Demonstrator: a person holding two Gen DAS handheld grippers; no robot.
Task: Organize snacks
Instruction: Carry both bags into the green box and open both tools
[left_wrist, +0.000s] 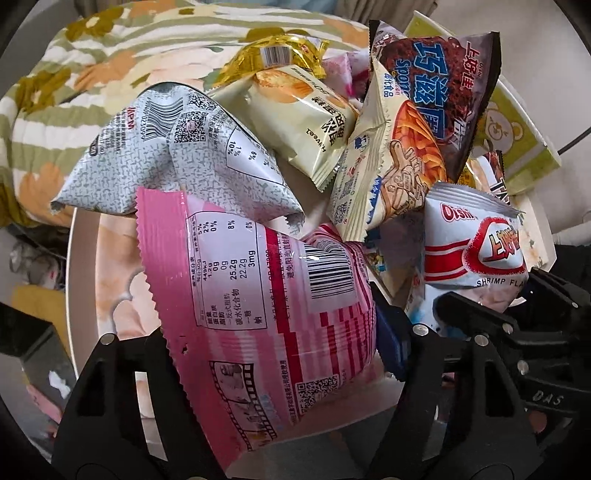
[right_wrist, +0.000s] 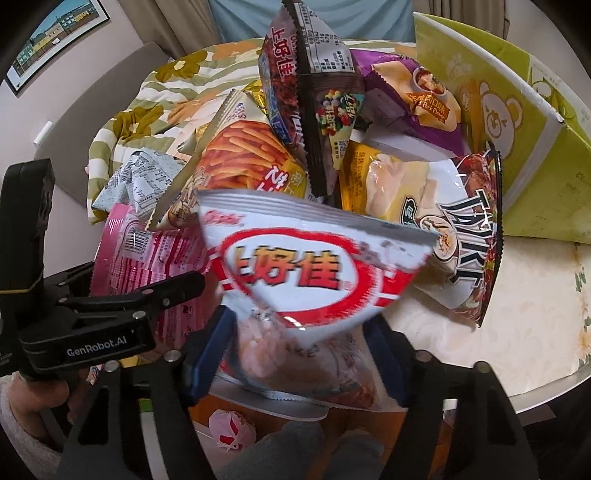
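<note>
A heap of snack bags lies on a round white table (left_wrist: 83, 258). My left gripper (left_wrist: 280, 354) is shut on a large pink bag (left_wrist: 258, 295), which fills the space between its black fingers; the pink bag also shows in the right wrist view (right_wrist: 147, 258). My right gripper (right_wrist: 295, 354) is shut on a white and red Oishi shrimp bag (right_wrist: 295, 273), held at the table's near edge; that bag (left_wrist: 476, 247) and the right gripper (left_wrist: 517, 325) show at the right of the left wrist view.
In the heap are a grey-white bag (left_wrist: 177, 155), a cream bag (left_wrist: 306, 118), a stick-snack bag (right_wrist: 243, 155), a dark chocolate bag (left_wrist: 439, 92), a purple bag (right_wrist: 410, 99) and a TAYKE bag (right_wrist: 465, 236). A green bear box (right_wrist: 509, 122) stands behind. A floral quilt (left_wrist: 110, 66) lies beyond.
</note>
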